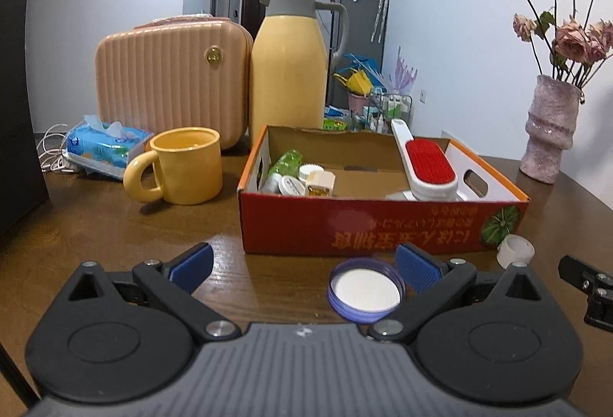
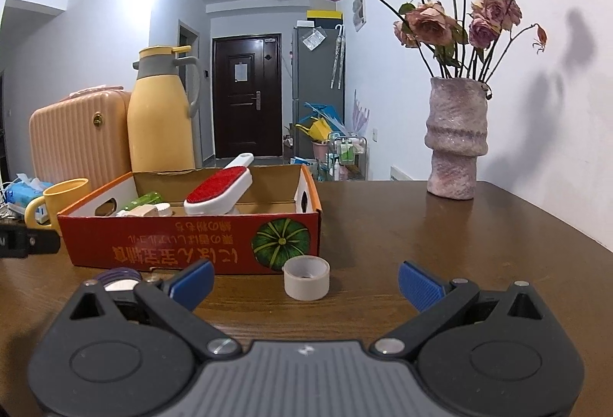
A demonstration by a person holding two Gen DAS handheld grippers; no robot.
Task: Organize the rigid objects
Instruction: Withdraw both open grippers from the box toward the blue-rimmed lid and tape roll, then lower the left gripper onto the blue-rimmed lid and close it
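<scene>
Both grippers, left gripper (image 1: 304, 265) and right gripper (image 2: 304, 281), are hovering with jaws spread, grasping nothing. Purple lid (image 1: 366, 289) and tape roll (image 2: 306, 278) are lying outside the cardboard box (image 1: 379, 225), which is already holding a lint brush (image 1: 425, 160) and bottles (image 1: 295, 175).

Your right gripper (image 2: 304, 281) sits low over a brown wooden table (image 2: 479, 244), its blue-padded fingers (image 2: 193, 281) spread wide with nothing between them. Just ahead, slightly toward the left finger, a roll of pale tape (image 2: 306, 278) stands on the table. Directly behind the tape is a red cardboard box (image 2: 191, 244) printed with a green pumpkin. Inside it, a white brush with a red pad (image 2: 218, 192) leans up, beside small bottles (image 2: 147, 206). A purple-rimmed lid (image 2: 118, 277) lies beside your left finger. Ahead to the right, well apart, stands a pink vase (image 2: 456, 141) of dried roses.
</scene>
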